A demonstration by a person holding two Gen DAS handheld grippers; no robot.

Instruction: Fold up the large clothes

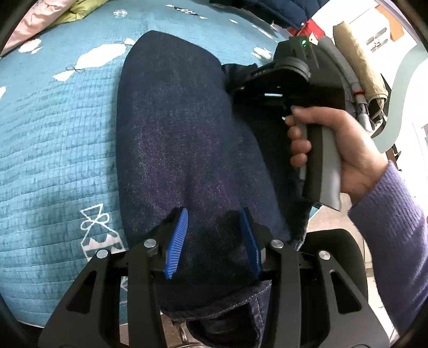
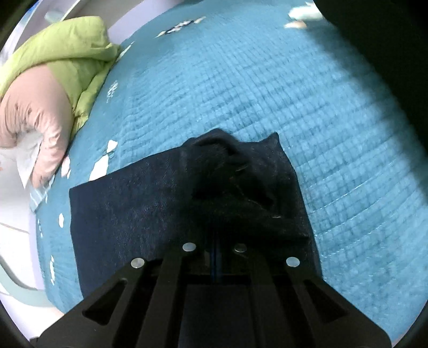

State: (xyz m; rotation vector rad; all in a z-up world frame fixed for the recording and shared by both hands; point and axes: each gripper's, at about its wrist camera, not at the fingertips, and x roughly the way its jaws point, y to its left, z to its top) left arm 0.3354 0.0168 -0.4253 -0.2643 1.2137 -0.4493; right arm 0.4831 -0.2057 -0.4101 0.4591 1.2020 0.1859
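Dark blue jeans (image 1: 176, 139) lie folded lengthways on a teal quilted bedspread (image 1: 53, 139). My left gripper (image 1: 215, 242) is open, its blue pads (image 1: 178, 238) spread over the near end of the jeans. My right gripper (image 1: 270, 88), held by a hand, sits at the jeans' right edge. In the right wrist view the jeans (image 2: 128, 214) drape over my right gripper (image 2: 215, 246); its fingers stand close together with denim bunched over them, and the tips are hidden.
A green and pink duvet (image 2: 53, 80) is piled at the bed's far left side. Dark clothes (image 1: 267, 10) and a beige folded umbrella (image 1: 358, 67) are beyond the bed. A black chair back (image 1: 334, 254) stands near the bed's edge.
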